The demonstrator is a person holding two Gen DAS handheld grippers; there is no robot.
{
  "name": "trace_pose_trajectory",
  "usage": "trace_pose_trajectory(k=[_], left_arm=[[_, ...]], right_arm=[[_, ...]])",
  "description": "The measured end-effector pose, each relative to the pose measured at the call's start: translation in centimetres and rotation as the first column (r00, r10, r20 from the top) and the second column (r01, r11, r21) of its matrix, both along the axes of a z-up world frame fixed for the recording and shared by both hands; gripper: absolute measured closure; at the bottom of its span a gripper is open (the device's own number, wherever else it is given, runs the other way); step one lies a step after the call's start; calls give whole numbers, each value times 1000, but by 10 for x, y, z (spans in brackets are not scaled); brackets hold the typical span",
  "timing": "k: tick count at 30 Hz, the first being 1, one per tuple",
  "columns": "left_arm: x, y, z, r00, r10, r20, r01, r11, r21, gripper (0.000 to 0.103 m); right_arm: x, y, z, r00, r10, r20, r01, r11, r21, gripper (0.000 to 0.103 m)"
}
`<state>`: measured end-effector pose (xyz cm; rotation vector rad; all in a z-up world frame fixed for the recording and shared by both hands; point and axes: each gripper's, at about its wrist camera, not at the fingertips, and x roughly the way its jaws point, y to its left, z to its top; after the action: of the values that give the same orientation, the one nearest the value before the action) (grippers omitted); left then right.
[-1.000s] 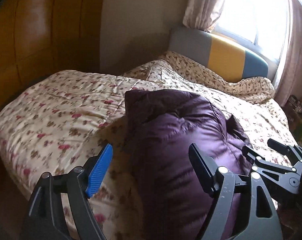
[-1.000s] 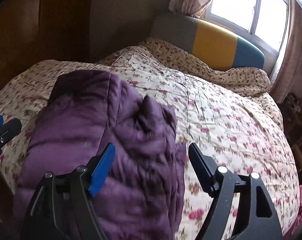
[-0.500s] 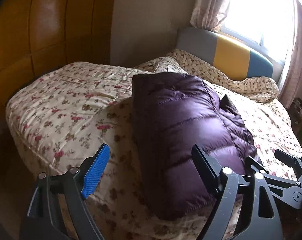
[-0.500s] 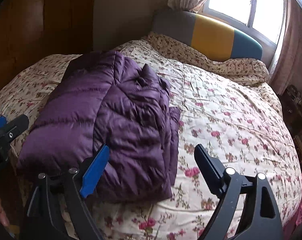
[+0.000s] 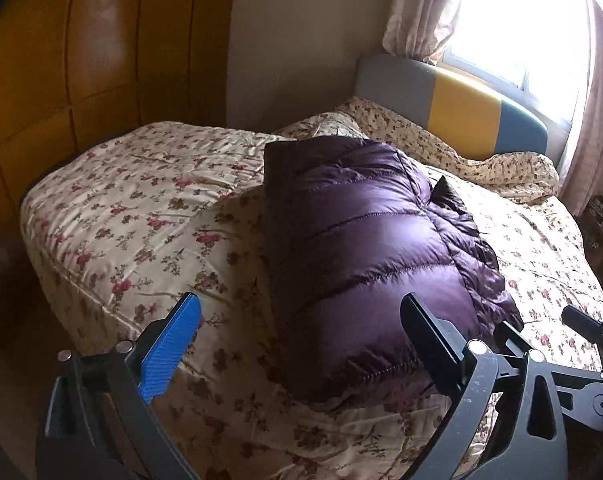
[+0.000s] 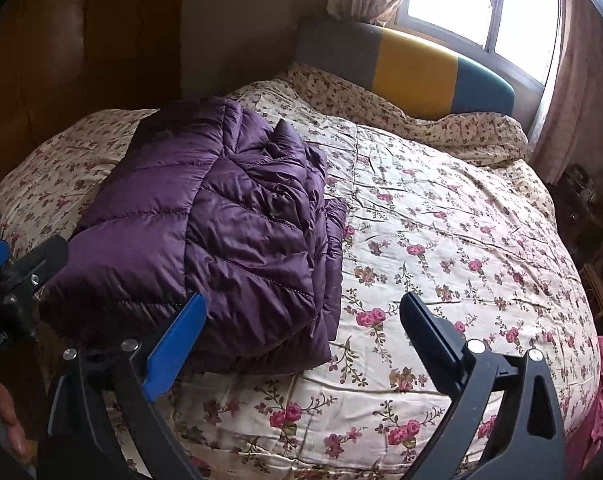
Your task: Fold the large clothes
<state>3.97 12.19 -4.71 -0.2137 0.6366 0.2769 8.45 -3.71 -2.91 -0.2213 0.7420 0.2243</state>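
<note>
Your left tongs (image 5: 297, 340) hang released and empty; the folded jacket (image 5: 365, 248) lies on the quilt (image 5: 141, 208) just ahead of them, to the right of their midline, its long axis running away from you toward the headboard (image 5: 461, 108). Your right tongs (image 6: 301, 330), also spread and empty, have the jacket (image 6: 221, 216) ahead and left of their blue finger (image 6: 177, 352). Judged from this, either hand reaches its near hem about equally. No containers show.
</note>
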Motion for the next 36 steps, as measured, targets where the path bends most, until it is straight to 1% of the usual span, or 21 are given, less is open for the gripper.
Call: trace_pose_trajectory(k=[7,11,14,17,26,36], left_arm=[[-1,-4,-2,999,15,-29,-15,1000,23,4],[-2,-7,-2,999,15,-35,-14,999,40,4],[-1,-7,-2,999,17,-37,-15,999,45,4],[-2,-8,0,999,36,-38,-33,997,71,4],[-8,-10,8,999,38,-3,-37,994,99,4],[-12,-9,11,999,33,18,-34,996,87,4]], right_arm=[[-2,-2,1,1000,-3,8,3,1000,5,4],[-4,1,1,999,2,38,0,1000,-29,3],[-5,2,1,999,7,41,-6,999,-40,3],[-6,4,0,999,12,46,-10,998,-57,3],[-9,9,1,998,20,56,-17,998,-68,3],[-14,12,0,998,29,57,-25,997,-76,3]])
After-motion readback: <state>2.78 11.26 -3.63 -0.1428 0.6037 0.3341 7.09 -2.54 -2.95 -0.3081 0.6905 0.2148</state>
